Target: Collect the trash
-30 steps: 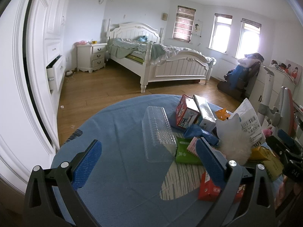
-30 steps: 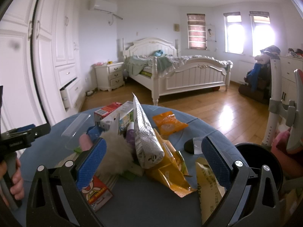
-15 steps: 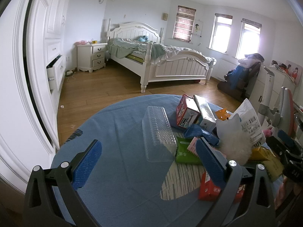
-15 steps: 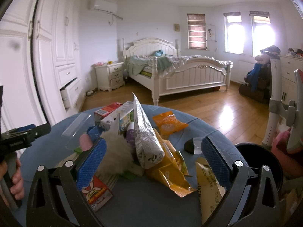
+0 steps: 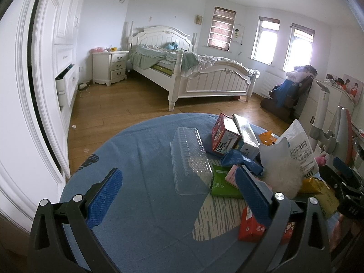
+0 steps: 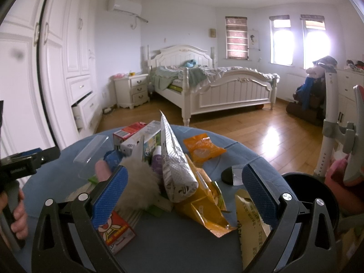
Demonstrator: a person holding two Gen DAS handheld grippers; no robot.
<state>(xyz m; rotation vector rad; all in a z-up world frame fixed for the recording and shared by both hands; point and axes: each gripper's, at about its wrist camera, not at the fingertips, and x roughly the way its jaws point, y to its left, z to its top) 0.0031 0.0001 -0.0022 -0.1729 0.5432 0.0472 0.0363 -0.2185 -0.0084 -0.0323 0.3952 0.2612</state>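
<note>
A pile of trash lies on a round table with a blue cloth [image 5: 141,159]. In the left wrist view I see a clear plastic tray [image 5: 190,159], a red carton [image 5: 224,134], a green packet [image 5: 221,187] and a red box [image 5: 250,227]. My left gripper [image 5: 179,187] is open, low over the cloth, with the tray between and beyond its fingers. In the right wrist view a silver bag [image 6: 175,159], yellow wrappers [image 6: 204,207], an orange packet [image 6: 202,149] and a white fluffy ball [image 6: 138,191] lie ahead. My right gripper [image 6: 184,195] is open above the wrappers.
A black bin [image 6: 311,195] stands at the table's right edge. A hand [image 6: 16,211] holds the left gripper's handle at the left of the right wrist view. Beyond the table are wooden floor, a white bed [image 5: 200,77], a wardrobe with an open drawer [image 5: 66,84] and a chair [image 6: 341,132].
</note>
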